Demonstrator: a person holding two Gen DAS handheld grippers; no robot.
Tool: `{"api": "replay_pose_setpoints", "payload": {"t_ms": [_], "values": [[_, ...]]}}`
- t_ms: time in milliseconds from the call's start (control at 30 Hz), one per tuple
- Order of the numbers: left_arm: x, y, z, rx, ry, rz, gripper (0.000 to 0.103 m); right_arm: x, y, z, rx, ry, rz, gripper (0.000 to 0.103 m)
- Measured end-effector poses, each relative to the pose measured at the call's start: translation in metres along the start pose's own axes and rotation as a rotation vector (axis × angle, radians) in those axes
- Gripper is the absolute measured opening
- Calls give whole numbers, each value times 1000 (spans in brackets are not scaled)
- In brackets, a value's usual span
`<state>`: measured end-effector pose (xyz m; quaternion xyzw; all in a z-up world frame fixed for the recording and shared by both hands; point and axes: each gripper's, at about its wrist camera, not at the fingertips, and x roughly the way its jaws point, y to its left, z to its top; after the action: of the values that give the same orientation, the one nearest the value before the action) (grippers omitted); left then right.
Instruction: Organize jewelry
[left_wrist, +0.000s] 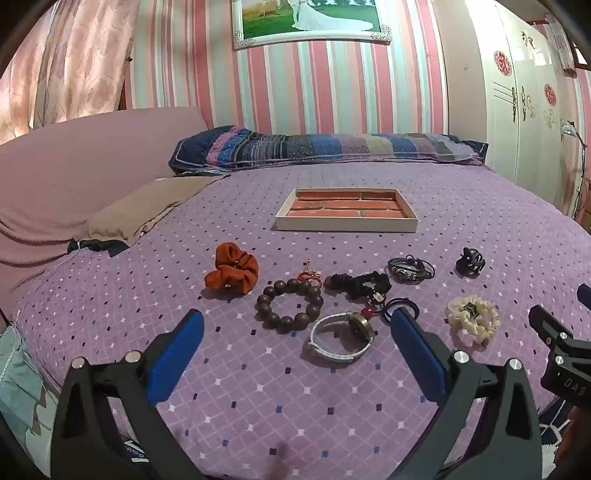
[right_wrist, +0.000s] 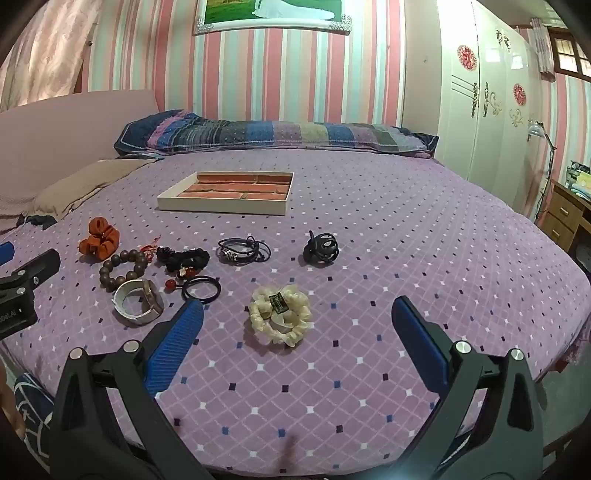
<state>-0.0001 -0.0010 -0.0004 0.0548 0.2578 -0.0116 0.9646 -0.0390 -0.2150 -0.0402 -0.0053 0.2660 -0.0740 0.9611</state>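
Jewelry and hair pieces lie scattered on the purple diamond-patterned bedspread (left_wrist: 332, 398) in front of us, none of them in the shallow cream tray (left_wrist: 345, 224) with the brick-print floor, which sits farther up the bed toward the striped pillow (left_wrist: 325, 147). Nearest our left gripper (left_wrist: 295, 325) is the white-strapped watch (left_wrist: 341, 336), lying between its blue fingers (left_wrist: 177, 354), which are spread wide and hold nothing. Just beyond the watch we see the brown bead bracelet (left_wrist: 290, 301), with a small red charm (left_wrist: 308, 275) at its far edge, and the orange scrunchie (left_wrist: 232, 267) to its left. To the right of the beads lies a black hair tie (left_wrist: 360, 284), then a black cord bracelet (left_wrist: 410, 269) and a black claw clip (left_wrist: 470, 261), well apart from each other. A dark elastic with a red bead (left_wrist: 399, 308) sits just beside the watch. Our right gripper (right_wrist: 297, 321) is likewise wide apart and empty (its blue pads hover on either side of the cream scrunchie (right_wrist: 280, 315), not touching it). A white wardrobe (right_wrist: 480, 110) stands at the right wall.
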Motion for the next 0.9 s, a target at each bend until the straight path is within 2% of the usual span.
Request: {"api": "replay_pose_setpoints", "payload": {"t_ms": [333,900], "values": [[0,-10,1,18,0,12,99,2,-4,1,5,1,0,99],[6,0,-1,-9,-6,-7,99,3,0,1,-9,-14,-15,99]]}}
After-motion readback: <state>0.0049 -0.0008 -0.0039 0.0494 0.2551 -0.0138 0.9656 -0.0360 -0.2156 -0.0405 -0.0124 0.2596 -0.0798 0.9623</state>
